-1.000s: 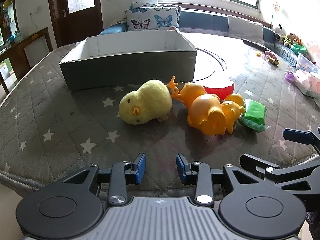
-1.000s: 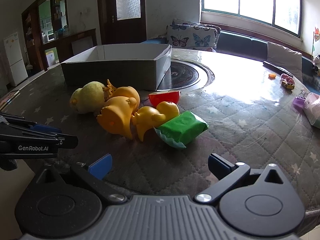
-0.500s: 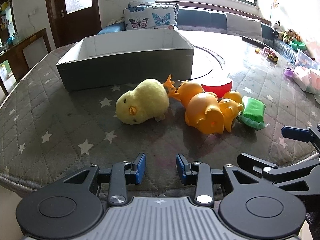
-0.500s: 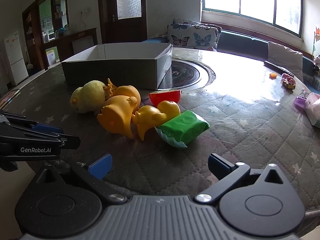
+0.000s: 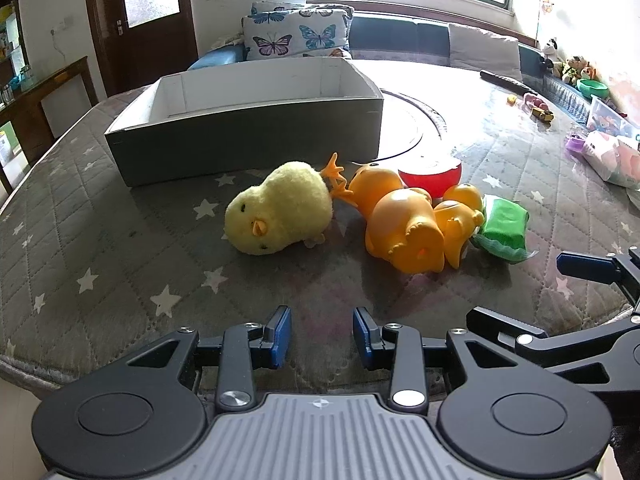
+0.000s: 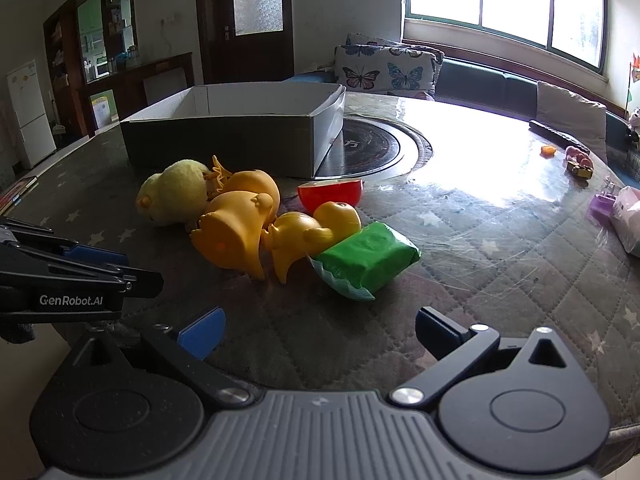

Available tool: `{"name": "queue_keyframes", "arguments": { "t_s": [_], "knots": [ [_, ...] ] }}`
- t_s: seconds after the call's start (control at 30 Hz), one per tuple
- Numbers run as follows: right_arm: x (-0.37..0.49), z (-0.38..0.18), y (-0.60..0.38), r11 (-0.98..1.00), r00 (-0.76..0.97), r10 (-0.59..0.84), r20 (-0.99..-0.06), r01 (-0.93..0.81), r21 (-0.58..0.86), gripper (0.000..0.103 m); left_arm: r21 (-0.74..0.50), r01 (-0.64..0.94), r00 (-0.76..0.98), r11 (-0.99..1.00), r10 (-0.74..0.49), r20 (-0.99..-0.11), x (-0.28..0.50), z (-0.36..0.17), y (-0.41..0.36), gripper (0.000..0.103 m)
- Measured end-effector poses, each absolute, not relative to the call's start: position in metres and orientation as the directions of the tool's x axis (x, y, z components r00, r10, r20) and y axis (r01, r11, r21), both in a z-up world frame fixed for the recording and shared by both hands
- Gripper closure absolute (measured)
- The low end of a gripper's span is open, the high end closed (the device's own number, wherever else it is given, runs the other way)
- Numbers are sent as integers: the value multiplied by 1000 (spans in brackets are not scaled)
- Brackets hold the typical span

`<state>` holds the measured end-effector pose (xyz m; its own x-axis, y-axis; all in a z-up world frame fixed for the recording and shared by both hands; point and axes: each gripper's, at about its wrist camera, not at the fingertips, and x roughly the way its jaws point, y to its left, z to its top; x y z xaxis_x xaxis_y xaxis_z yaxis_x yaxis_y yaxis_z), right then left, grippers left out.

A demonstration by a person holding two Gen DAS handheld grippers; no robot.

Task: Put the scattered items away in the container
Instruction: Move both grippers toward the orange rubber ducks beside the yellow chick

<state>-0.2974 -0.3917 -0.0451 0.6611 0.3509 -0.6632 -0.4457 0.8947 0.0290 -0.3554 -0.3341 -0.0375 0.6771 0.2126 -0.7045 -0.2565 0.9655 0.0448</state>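
A grey open box (image 5: 248, 132) (image 6: 224, 140) stands at the back of the quilted table. In front of it lie a yellow plush chick (image 5: 280, 212) (image 6: 172, 196), two orange plastic ducks (image 5: 404, 228) (image 6: 236, 232), a red half-apple (image 5: 434, 178) (image 6: 330, 196) and a green packet (image 5: 502, 226) (image 6: 370, 256), bunched together. My left gripper (image 5: 321, 336) is partly open and empty, near the table's front edge, short of the chick. My right gripper (image 6: 318, 332) is wide open and empty, short of the green packet. Each gripper shows in the other's view.
A round black hotplate (image 6: 372, 148) sits in the table's middle beside the box. Small toys (image 6: 578, 162), a remote (image 5: 504, 80) and a pink bag (image 5: 612, 158) lie at the far right. A sofa with butterfly cushions (image 5: 296, 36) stands behind.
My left gripper has moved slightly forward and up over the table; the toys sit a little lower in its view. The right gripper has barely moved. Nothing has been grasped.
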Motion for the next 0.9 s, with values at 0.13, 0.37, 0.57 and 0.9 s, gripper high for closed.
{"name": "queue_keyframes", "arguments": {
  "t_s": [0.13, 0.37, 0.57, 0.9],
  "knots": [
    [-296, -44, -392, 895, 662, 351, -662, -445, 29, 1, 54, -264, 665, 963, 222, -713, -324, -23, -432, 66],
    [-294, -42, -391, 891, 662, 356, -659, -452, 27, 1, 55, -289, 652, 956, 238, -720, -326, -20, -503, 66],
    [-292, -40, -390, 888, 663, 362, -655, -459, 27, 1, 46, -283, 646, 958, 226, -729, -301, -22, -507, 66],
    [-290, -37, -392, 884, 660, 375, -652, -467, 35, 4, 33, -268, 639, 963, 203, -742, -311, -21, -504, 66]
  ]
}}
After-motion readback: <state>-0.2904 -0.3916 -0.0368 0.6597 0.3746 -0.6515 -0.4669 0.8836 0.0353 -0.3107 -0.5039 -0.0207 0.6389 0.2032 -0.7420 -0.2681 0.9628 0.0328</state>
